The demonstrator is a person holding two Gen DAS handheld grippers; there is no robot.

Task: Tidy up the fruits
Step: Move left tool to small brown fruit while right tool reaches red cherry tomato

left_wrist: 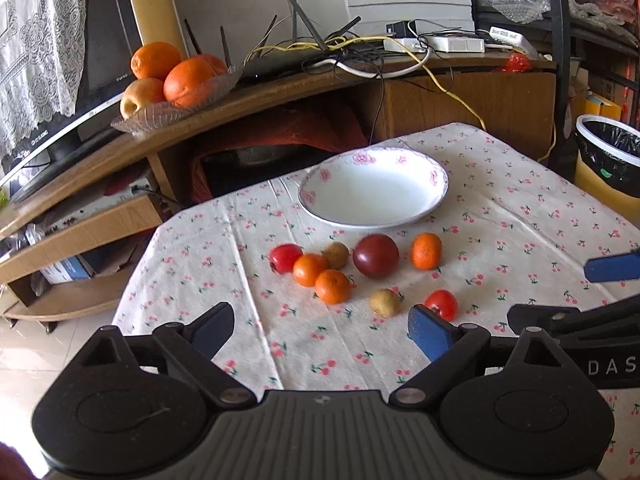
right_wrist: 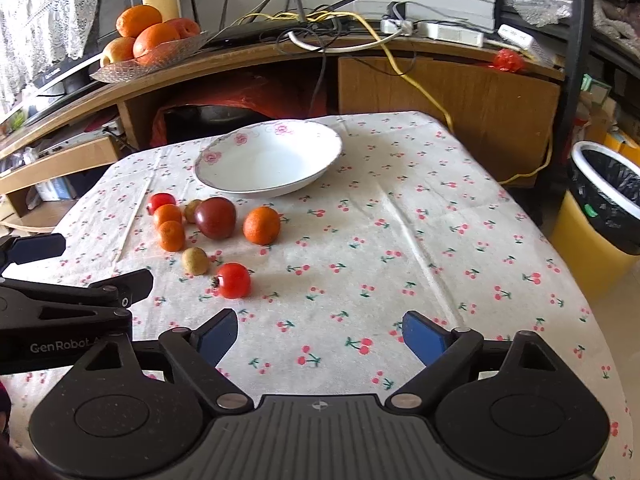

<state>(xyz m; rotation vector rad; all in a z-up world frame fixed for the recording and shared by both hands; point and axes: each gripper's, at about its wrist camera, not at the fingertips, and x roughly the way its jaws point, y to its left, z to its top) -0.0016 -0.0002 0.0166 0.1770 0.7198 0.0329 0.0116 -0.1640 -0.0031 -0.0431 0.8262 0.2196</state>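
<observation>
A white bowl with pink flowers (left_wrist: pixel 372 168) (right_wrist: pixel 320 136) stands empty at the far side of the cherry-print tablecloth (left_wrist: pixel 520 208) (right_wrist: pixel 400 240). In front of it lie several small fruits: a dark red tomato (left_wrist: pixel 376 256) (right_wrist: pixel 216 217), three mandarins (left_wrist: pixel 426 251) (right_wrist: pixel 261 225), two small red tomatoes (left_wrist: pixel 441 304) (right_wrist: pixel 234 281) and two brownish kiwis (left_wrist: pixel 385 302) (right_wrist: pixel 195 261). My left gripper (left_wrist: pixel 322 330) is open and empty, just short of the fruits. My right gripper (right_wrist: pixel 320 336) is open and empty, to the right of them.
A wooden TV stand (left_wrist: pixel 280 88) behind the table carries a glass dish of oranges (left_wrist: pixel 176 76) (right_wrist: pixel 148 40) and tangled cables. A yellow bin with a black liner (left_wrist: pixel 608 160) (right_wrist: pixel 604 208) stands at the right of the table.
</observation>
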